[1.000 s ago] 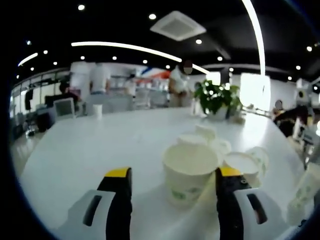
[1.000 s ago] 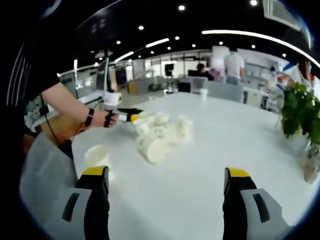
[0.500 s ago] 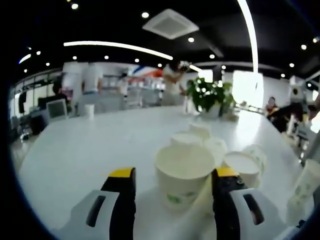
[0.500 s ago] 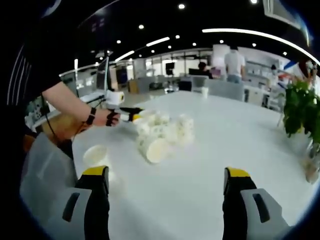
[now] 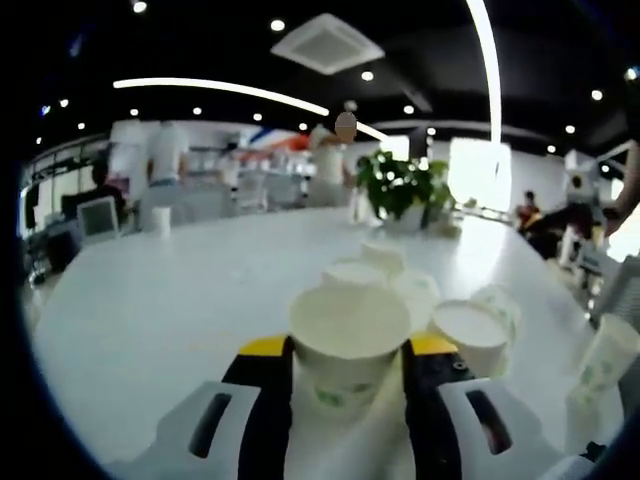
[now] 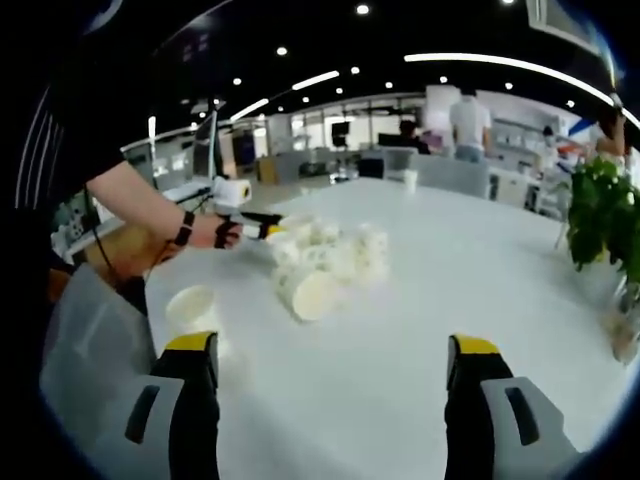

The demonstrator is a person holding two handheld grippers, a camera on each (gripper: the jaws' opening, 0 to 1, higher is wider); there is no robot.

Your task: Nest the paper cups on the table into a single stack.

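One cup [image 5: 349,340] at 6 o'clock; five more cups cluster [image 5: 432,300] behind at 3 o'clock. One plant [image 5: 398,187] at 12 o'clock.

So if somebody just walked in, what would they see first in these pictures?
First, the upright paper cup squeezed between the jaws of the left tool, right up close in the left gripper view. Next, the jumble of paper cups huddled on the white table, some tipped on their sides. The right tool hangs open over bare table, with a green plant off at the table's edge.
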